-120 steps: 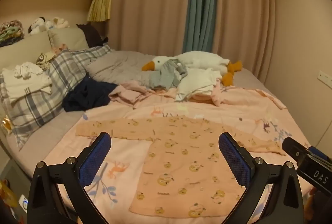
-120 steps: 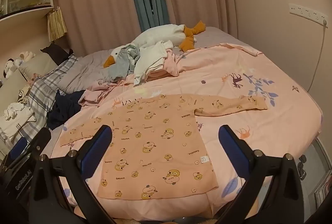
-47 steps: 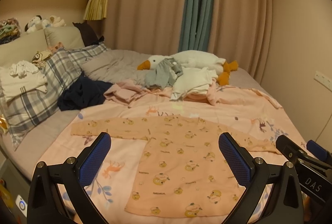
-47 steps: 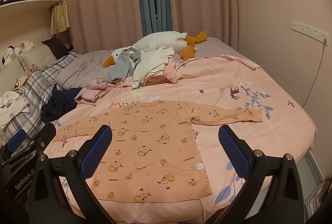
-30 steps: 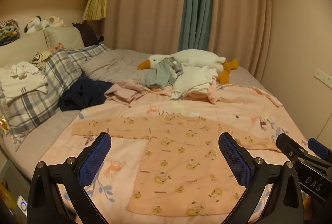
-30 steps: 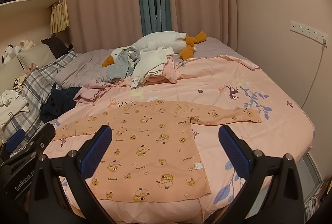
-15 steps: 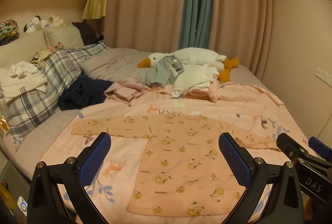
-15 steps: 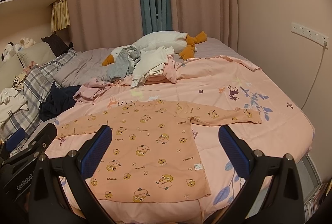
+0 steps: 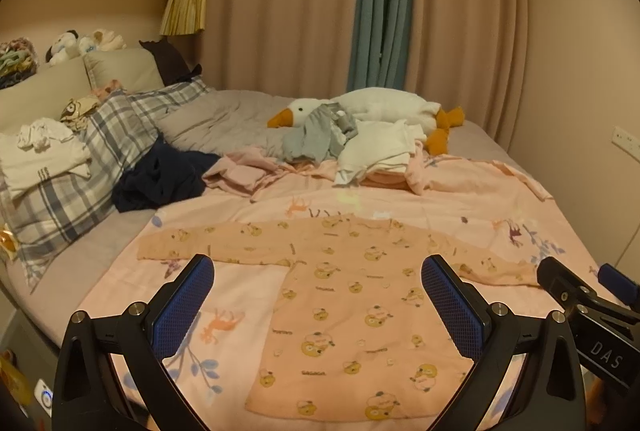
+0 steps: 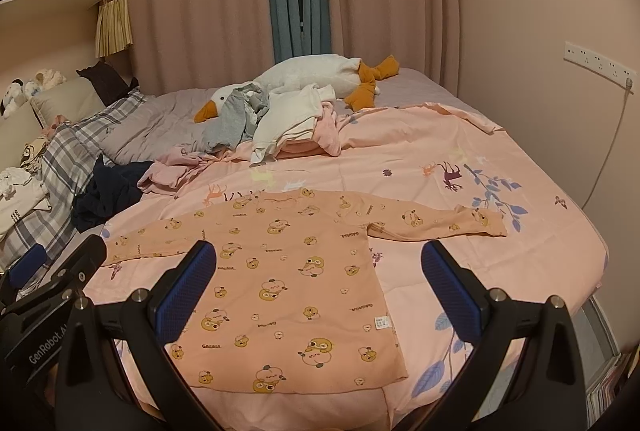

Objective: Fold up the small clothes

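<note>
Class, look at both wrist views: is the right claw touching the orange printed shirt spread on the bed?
Apart. In the right wrist view the right claw hangs open above the orange printed shirt, which lies flat and undisturbed.

Open pink bedspread (image 10: 420, 151) surrounds the spread shirt (image 10: 292, 271) on its near sides; the clothes heap (image 10: 280, 119) and plush goose (image 10: 312, 75) crowd the far side.
</note>
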`<state>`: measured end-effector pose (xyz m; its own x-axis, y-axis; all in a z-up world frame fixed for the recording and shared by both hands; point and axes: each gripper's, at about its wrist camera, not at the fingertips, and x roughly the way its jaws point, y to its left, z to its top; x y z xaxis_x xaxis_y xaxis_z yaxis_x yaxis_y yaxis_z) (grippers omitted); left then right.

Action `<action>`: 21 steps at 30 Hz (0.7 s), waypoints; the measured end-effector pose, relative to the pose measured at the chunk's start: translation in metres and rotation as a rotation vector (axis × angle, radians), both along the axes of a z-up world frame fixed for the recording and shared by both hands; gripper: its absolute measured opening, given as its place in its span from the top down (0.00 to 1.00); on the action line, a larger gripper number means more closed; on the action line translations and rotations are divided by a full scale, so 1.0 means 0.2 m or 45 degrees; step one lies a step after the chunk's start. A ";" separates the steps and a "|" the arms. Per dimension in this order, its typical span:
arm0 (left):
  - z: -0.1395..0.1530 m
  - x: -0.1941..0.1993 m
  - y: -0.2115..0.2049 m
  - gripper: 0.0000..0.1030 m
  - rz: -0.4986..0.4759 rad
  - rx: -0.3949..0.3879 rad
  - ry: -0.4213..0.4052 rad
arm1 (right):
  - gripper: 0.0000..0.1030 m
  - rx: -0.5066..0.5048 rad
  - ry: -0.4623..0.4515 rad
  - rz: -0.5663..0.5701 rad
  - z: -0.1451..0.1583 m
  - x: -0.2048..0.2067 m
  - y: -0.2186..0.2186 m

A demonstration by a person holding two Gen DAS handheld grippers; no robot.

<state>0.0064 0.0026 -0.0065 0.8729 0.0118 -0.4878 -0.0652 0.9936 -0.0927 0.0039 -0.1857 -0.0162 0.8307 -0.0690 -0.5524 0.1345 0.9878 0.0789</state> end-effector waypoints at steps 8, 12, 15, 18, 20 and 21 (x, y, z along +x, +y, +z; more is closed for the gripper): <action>-0.01 0.02 0.00 0.00 -0.011 0.002 0.009 | 0.00 -0.004 0.017 -0.008 -0.02 0.02 -0.01; -0.02 0.03 0.00 0.00 -0.015 0.000 0.019 | 0.00 -0.003 0.016 -0.003 -0.02 0.02 -0.01; -0.02 0.03 0.00 0.00 -0.018 0.003 0.022 | 0.00 -0.003 0.022 -0.002 -0.02 0.03 -0.01; -0.03 0.05 -0.01 0.00 -0.018 0.006 0.026 | 0.00 -0.006 0.028 -0.004 -0.03 0.04 -0.01; -0.04 0.06 -0.02 0.00 -0.017 0.008 0.035 | 0.00 -0.003 0.033 -0.002 -0.04 0.05 -0.01; -0.05 0.07 -0.02 0.00 -0.018 0.007 0.041 | 0.00 0.000 0.038 -0.001 -0.05 0.06 -0.01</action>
<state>0.0209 -0.0008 -0.0162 0.8570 0.0025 -0.5153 -0.0542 0.9949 -0.0853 0.0159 -0.1885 -0.0257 0.8140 -0.0698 -0.5767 0.1377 0.9876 0.0748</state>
